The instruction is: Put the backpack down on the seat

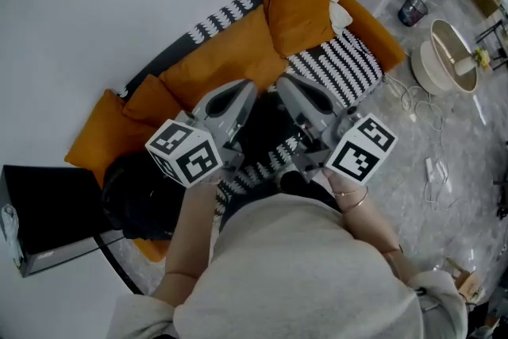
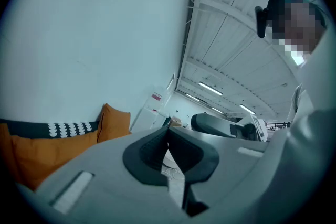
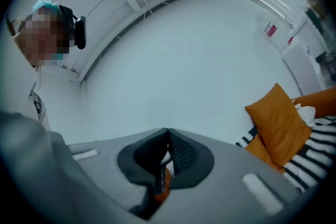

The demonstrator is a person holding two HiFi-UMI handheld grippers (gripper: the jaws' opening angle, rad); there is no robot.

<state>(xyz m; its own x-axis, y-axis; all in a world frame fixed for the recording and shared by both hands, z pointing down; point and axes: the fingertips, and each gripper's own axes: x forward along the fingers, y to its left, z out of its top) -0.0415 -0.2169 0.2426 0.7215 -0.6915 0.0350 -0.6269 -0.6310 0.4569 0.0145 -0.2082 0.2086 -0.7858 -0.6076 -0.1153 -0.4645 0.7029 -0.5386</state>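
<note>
A black backpack (image 1: pixel 139 198) lies on the left end of the orange sofa seat (image 1: pixel 226 63), apart from both grippers. My left gripper (image 1: pixel 238 95) and right gripper (image 1: pixel 295 91) are held up side by side in front of the person's chest, pointing level toward the sofa. In the left gripper view the left gripper (image 2: pixel 168 136) is shut, its tips meeting with nothing between them. In the right gripper view the right gripper (image 3: pixel 168 139) is shut too and holds nothing. A dark patch on the seat between the grippers is too hidden to identify.
Orange cushions (image 1: pixel 298 0) lean on the sofa back, and a black-and-white striped blanket (image 1: pixel 337 63) covers the right half of the seat. A black box (image 1: pixel 48 218) stands at the left. A white bin (image 1: pixel 444 55) and cables (image 1: pixel 432 167) are on the floor at the right.
</note>
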